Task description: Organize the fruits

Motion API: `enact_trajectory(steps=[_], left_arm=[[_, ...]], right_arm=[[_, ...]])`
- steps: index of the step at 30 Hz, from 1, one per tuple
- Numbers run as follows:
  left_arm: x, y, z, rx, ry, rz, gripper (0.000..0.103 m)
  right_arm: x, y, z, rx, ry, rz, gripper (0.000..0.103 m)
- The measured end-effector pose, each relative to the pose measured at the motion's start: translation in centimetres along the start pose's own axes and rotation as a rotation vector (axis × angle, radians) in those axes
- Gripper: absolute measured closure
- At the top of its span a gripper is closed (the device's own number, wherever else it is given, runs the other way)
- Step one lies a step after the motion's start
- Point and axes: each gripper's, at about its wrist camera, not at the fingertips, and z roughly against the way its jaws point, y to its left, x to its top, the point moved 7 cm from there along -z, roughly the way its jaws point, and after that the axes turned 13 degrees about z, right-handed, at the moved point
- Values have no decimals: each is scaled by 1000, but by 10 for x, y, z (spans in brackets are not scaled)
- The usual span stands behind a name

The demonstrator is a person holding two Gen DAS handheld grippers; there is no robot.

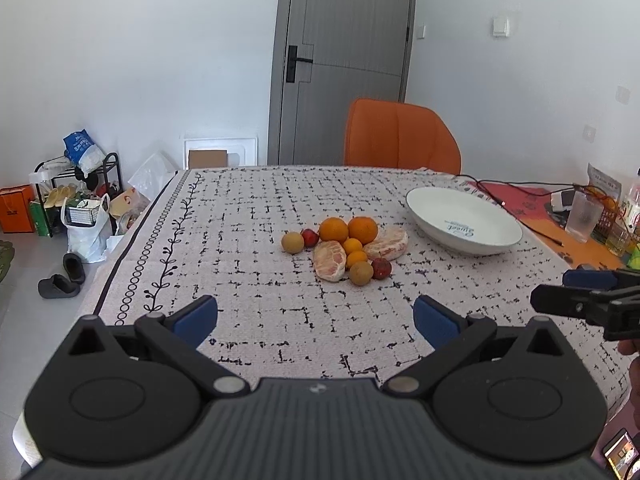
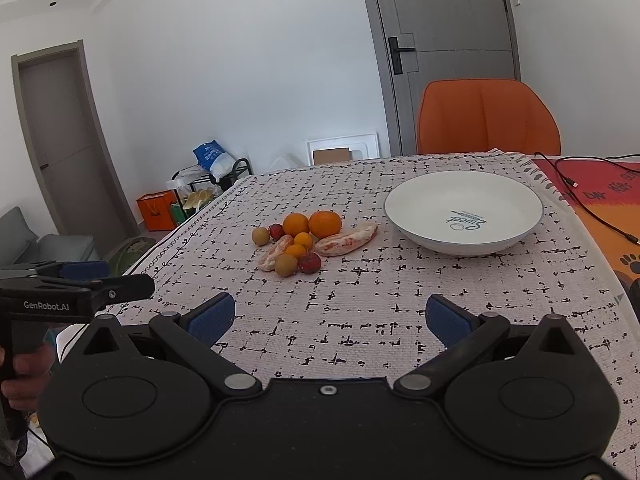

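A pile of fruit lies mid-table: two large oranges [image 1: 348, 229] [image 2: 325, 223], small oranges [image 1: 356, 258], two peeled pomelo pieces [image 1: 329, 260] [image 2: 346, 242], brown round fruits [image 1: 361, 273] [image 2: 286, 265] and small red fruits [image 1: 381, 268] [image 2: 309, 262]. An empty white bowl [image 1: 464, 220] [image 2: 464, 210] stands right of the pile. My left gripper [image 1: 316, 320] is open and empty, near the table's front edge, short of the pile. My right gripper [image 2: 330, 318] is open and empty, likewise back from the fruit. Each gripper shows at the edge of the other's view.
An orange chair [image 1: 400, 136] stands behind the table. A black cable [image 2: 588, 204], a glass [image 1: 584, 218] and bottles sit on the red mat at the right. Bags, shoes and a rack [image 1: 76, 184] are on the floor to the left.
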Motion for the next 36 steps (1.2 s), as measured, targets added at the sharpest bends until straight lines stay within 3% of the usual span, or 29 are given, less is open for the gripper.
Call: enact_trajectory(steps=[9, 24, 29, 36], left_arm=[[1, 2, -2, -4, -9, 11, 0], [21, 10, -24, -17, -58, 48, 4], [26, 12, -38, -16, -49, 49, 11], [23, 14, -65, -22, 11, 48, 29]], right_arm=[[1, -3, -4, 5, 0, -14, 0], [9, -9, -29, 99, -19, -31, 0], [14, -9, -40, 101, -24, -6, 2], [17, -11, -64, 140, -2, -7, 19]])
